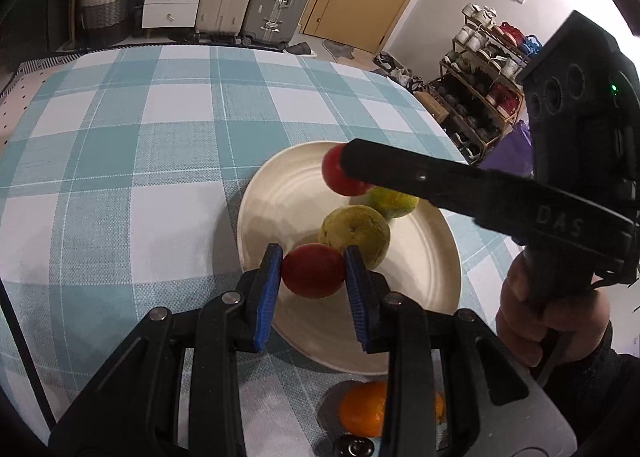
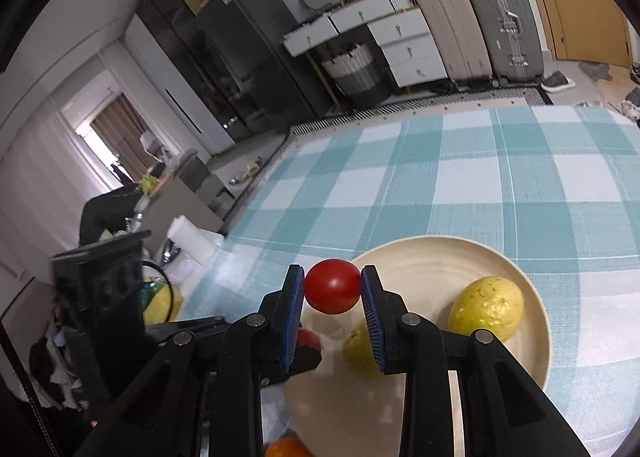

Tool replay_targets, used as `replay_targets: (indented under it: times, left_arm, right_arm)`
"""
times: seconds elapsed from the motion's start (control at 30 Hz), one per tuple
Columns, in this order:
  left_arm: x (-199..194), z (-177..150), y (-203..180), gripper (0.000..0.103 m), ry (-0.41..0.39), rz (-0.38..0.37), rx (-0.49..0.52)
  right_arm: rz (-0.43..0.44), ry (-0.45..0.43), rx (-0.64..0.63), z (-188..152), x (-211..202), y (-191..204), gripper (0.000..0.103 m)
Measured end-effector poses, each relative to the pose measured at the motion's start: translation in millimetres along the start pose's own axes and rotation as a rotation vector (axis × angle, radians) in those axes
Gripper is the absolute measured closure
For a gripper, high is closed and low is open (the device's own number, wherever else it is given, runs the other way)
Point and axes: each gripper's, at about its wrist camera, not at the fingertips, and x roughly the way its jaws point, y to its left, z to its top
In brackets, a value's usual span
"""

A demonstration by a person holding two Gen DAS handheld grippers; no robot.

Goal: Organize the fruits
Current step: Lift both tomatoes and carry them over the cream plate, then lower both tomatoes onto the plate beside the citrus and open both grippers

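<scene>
The left gripper (image 1: 313, 271) pinches a red fruit (image 1: 313, 271) between its two blue pads (image 1: 269, 293); the pads press on both sides of the fruit. This fruit hangs over the near part of a cream plate (image 1: 280, 193), which lies on a table with a blue and white checked cloth (image 1: 120, 161). Just ahead of the left gripper's tips, a yellow-green fruit (image 1: 356, 235) rests on the plate, and a second yellow-green fruit (image 1: 394, 201) lies a little further ahead and to the right, partly behind the other tool. Below the left gripper, near its base and off the plate, an orange fruit (image 1: 362, 409) lies on the cloth.

The right gripper (image 2: 333, 292) also pinches a small red fruit (image 2: 333, 292), its blue pads (image 2: 294, 317) closed on the two sides. In the left wrist view this gripper comes in from the right as a dark finger (image 1: 420, 177), with the red fruit at its tip over the far part of the plate, and a hand (image 1: 552, 321) holds its handle. From the right gripper's own view, its red fruit hangs over the left rim of the plate (image 2: 536, 337). One yellow-green fruit lies to the right of its fingers and the other sits under its right finger. The tip of the left gripper with its red fruit shows low between the right gripper's fingers.
</scene>
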Motion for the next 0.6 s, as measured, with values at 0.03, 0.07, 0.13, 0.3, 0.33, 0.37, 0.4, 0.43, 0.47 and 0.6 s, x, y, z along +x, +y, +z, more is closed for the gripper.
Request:
replay_targets:
  times: [0.03, 0.07, 0.13, 0.3, 0.33, 0.37, 0.4, 0.43, 0.47, 0.6]
  left_arm:
    - [1.7, 0.9, 1.4, 0.075, 0.001, 0.0, -0.001]
    - [3.1, 1.5, 2.1, 0.075, 0.003, 0.001, -0.001]
    - [4.9, 2.1, 2.6, 0.075, 0.002, -0.004, -0.001]
    - [9.3, 3.1, 3.3, 0.075, 0.011, -0.004, 0.004]
    - [9.3, 2.6, 3.5, 0.075, 0.012, -0.002, 0.003]
    - [8.9, 2.3, 3.9, 0.075, 0.012, -0.001, 0.001]
    - [7.8, 2.2, 4.6, 0.075, 0.007, -0.003, -0.003]
    - [5.4, 1.6, 4.7, 0.075, 0.001, -0.005, -0.006]
    - [3.2, 1.5, 4.9, 0.075, -0.004, -0.005, -0.01]
    - [-7.8, 0.5, 3.6, 0.074, -0.018, 0.013, -0.01]
  right_arm:
    - [-0.005, 0.01, 0.007, 0.5, 4.1, -1.6, 0.073]
    - [-0.012, 0.014, 0.009, 1.5, 7.5, -2.0, 0.073]
    - [-0.015, 0.023, 0.007, 2.8, 13.1, -1.3, 0.073]
    - [-0.019, 0.053, 0.023, 3.3, 25.8, 0.7, 0.073]
    - [-0.02, 0.059, 0.018, 2.6, 28.0, 2.3, 0.073]
    - [-0.023, 0.062, 0.011, 2.9, 30.7, 3.8, 0.073]
    - [-0.033, 0.068, 0.006, 2.5, 32.7, 4.8, 0.073]
    - [-0.047, 0.079, 0.005, 1.9, 34.2, 5.5, 0.072]
    - [-0.053, 0.084, 0.01, 1.8, 35.4, 5.1, 0.072]
    - [-0.02, 0.06, 0.057, 1.7, 26.8, 1.0, 0.049]
